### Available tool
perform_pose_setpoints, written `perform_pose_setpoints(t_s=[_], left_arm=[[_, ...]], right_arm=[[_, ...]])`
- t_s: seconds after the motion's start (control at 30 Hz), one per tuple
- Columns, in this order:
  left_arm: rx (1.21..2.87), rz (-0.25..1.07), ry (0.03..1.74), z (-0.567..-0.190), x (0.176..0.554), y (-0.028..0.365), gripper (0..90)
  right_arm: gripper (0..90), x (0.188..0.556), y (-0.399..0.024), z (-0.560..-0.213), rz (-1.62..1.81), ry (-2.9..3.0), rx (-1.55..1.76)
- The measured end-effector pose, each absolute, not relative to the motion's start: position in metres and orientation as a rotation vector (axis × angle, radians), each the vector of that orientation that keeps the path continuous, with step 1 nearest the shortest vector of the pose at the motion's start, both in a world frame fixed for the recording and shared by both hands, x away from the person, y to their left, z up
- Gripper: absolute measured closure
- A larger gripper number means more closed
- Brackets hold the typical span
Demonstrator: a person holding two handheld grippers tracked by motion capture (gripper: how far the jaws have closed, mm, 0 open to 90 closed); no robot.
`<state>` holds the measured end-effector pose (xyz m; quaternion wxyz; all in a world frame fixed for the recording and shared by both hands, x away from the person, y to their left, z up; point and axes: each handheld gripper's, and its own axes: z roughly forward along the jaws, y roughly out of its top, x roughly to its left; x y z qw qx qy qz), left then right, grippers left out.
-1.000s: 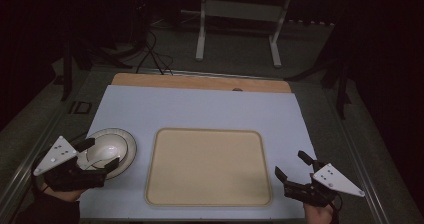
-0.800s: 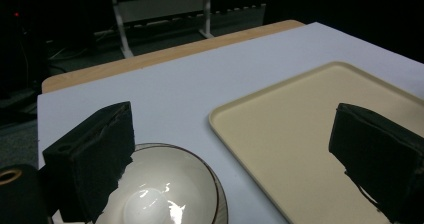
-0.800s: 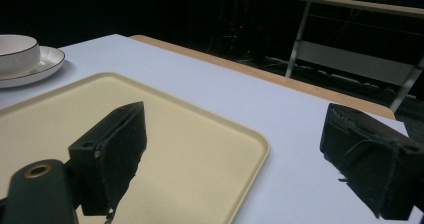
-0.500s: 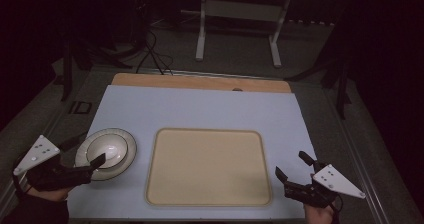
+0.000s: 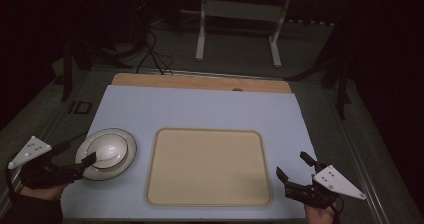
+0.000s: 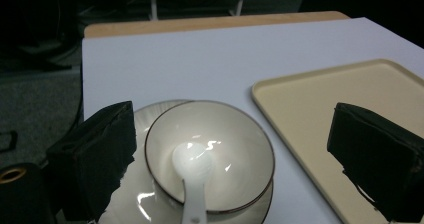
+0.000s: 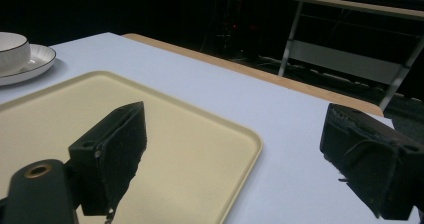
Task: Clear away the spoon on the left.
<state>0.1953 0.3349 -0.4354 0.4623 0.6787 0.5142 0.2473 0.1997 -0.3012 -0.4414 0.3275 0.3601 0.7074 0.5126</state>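
We have the left gripper (image 5: 75, 161) spread wide at the table's left edge, jaws released and gripping nothing, one tip lying over the near rim of the plate (image 5: 127, 156). The right gripper (image 5: 295, 171) is just as wide, empty, near the tray's (image 5: 207, 166) front right corner. On the plate sits a bowl (image 6: 210, 156) with a white spoon (image 6: 192, 179) in it, handle pointing toward us over the rim; the tray beside it is bare. Since a second ago our left gripper has pulled back off the bowl toward the table edge, while the right one has kept its place.
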Motion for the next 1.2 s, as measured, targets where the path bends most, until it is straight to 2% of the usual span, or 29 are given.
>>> perform_pose_setpoints(t_s=[0.33, 0.57, 0.77, 1.1, 1.2], left_arm=[[1.646, 0.486, 1.421, -0.459, 0.201, 0.352, 7.6], [1.637, 0.405, 1.466, -0.467, 0.202, 0.358, 10.4], [1.628, 0.285, 1.506, -0.477, 0.206, 0.366, 11.5], [1.583, 0.181, 1.53, -0.487, 0.208, 0.379, 25.8], [1.567, 0.127, 1.532, -0.49, 0.21, 0.381, 32.6]], right_arm=[[11.4, 0.2, -0.301, -0.442, 1.336, 1.856, 0.941], [11.4, 0.201, -0.301, -0.442, 1.334, 1.857, 0.942], [11.4, 0.201, -0.3, -0.442, 1.334, 1.859, 0.941], [11.4, 0.201, -0.3, -0.442, 1.328, 1.864, 0.94], [11.4, 0.201, -0.299, -0.442, 1.326, 1.865, 0.94]])
